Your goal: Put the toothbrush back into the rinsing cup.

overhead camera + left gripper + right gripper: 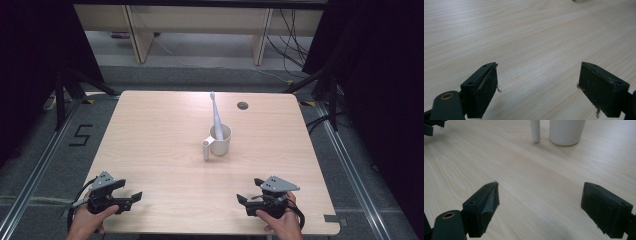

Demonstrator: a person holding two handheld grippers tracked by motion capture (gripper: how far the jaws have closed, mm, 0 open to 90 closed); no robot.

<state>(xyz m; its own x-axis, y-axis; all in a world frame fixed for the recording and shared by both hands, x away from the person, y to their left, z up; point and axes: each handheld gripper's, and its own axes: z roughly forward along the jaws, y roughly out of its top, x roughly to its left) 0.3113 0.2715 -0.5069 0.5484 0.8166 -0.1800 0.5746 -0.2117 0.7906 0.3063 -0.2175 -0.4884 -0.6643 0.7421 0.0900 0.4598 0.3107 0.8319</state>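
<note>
Cup (220, 139): standing mid-table, toothbrush (216, 116) leaning toward 12 o'clock — bristles showing in high view.
Left gripper (127, 196): jaws spreading, empty.
Right gripper (245, 195): jaws spreading, facing cup base.

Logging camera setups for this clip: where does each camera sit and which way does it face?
High view: above the near edge, facing forward and down on the table; both hands and claws show.
Left gripper view: rides the left claw, sees bare wood.
Right gripper view: rides the right claw, facing the cup, shared with the high view.
</note>
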